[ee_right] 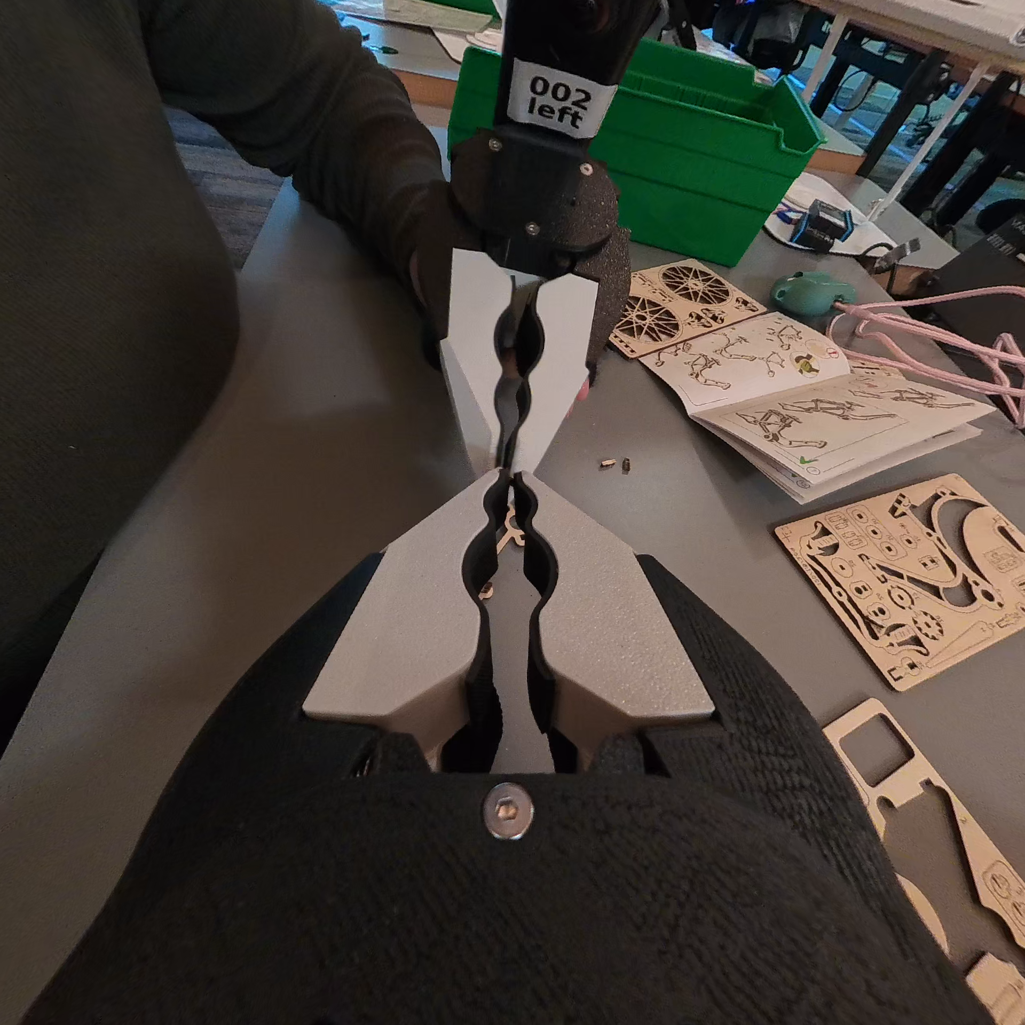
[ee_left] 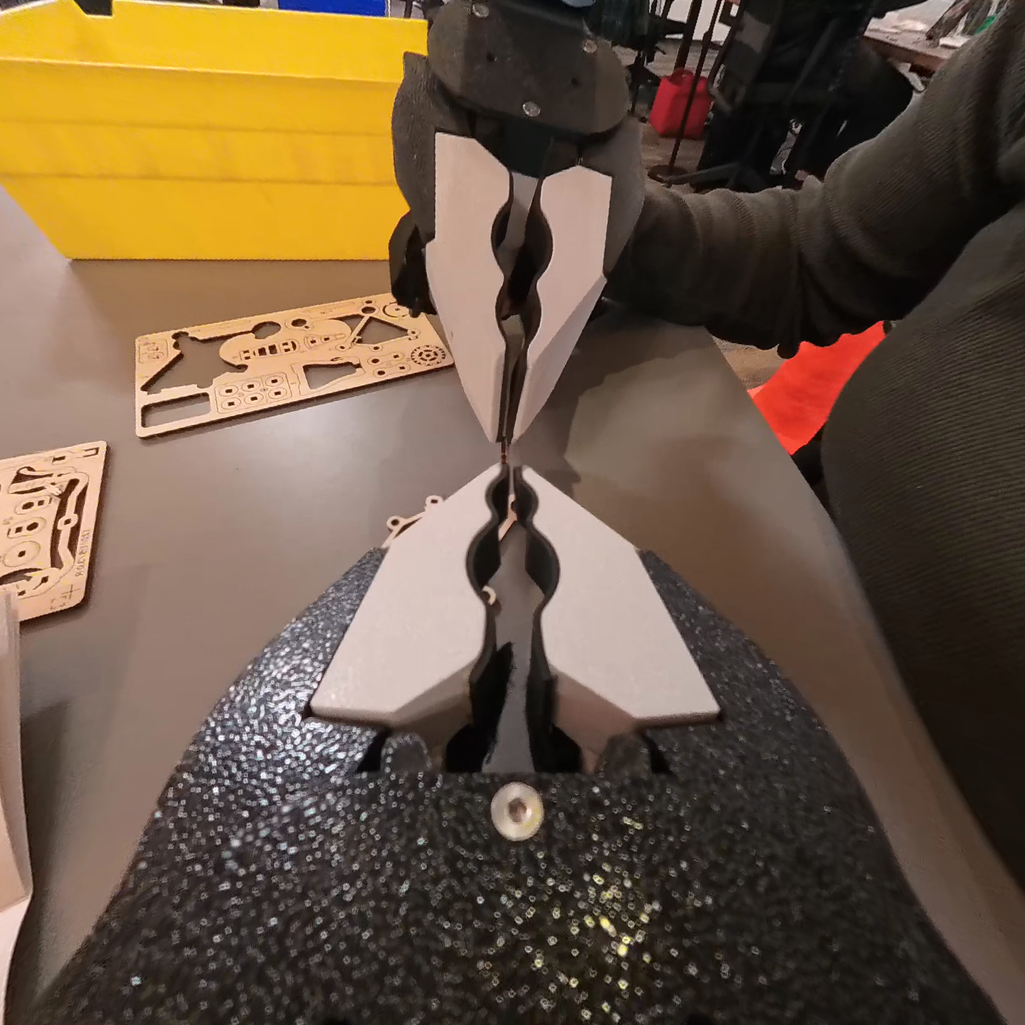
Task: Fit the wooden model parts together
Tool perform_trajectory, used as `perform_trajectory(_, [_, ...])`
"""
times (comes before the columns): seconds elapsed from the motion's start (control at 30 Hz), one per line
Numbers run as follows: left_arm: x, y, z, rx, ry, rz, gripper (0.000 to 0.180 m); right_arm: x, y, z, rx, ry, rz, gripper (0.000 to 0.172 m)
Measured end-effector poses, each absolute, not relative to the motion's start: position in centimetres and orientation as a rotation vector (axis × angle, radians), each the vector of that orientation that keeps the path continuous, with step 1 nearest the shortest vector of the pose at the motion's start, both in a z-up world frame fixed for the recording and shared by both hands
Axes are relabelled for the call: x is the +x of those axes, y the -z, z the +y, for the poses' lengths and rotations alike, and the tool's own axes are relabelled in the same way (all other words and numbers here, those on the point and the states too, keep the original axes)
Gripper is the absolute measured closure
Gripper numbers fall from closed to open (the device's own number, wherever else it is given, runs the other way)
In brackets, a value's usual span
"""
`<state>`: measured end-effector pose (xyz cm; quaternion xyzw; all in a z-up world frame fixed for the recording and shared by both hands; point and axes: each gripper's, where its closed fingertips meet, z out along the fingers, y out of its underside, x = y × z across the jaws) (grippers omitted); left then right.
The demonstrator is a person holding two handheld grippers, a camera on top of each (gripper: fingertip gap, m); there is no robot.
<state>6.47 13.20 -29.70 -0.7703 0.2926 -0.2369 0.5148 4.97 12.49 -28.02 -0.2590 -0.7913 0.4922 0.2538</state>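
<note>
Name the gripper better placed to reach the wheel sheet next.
Left gripper, probably: the wheel sheet lies right beside it, farther from the right gripper. Its fingers are shut on a wooden part, though.

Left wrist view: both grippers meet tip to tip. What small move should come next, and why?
Probably ease the right gripper slightly toward the left gripper: both are shut, tips nearly touching, a thin wooden part bridging them.
</note>
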Motion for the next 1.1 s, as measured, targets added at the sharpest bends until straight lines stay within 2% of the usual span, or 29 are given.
perform_trajectory(0.13, [6.4,29.6,13.3,-1.849,0.567,0.694,0.180,5.0,28.0,12.4,-0.697,-1.337,-2.151,0.172])
perform_trajectory(0.27, [5.9,29.3,13.7,-1.842,0.560,0.644,0.155,5.0,28.2,12.6,-0.704,-1.331,-2.157,0.172])
perform_trajectory(0.47, [5.8,28.3,13.3,-1.787,0.660,0.626,0.177,5.0,28.5,12.4,-0.696,-1.332,-2.164,0.172])
perform_trajectory(0.77, [6.0,28.1,13.1,-1.768,0.663,0.640,0.172,4.9,28.0,12.3,-0.672,-1.377,-2.123,0.172])
perform_trajectory(1.1, [6.1,27.9,12.8,-1.760,0.752,0.634,0.177,5.0,27.6,11.9,-0.632,-1.375,-2.103,0.172])
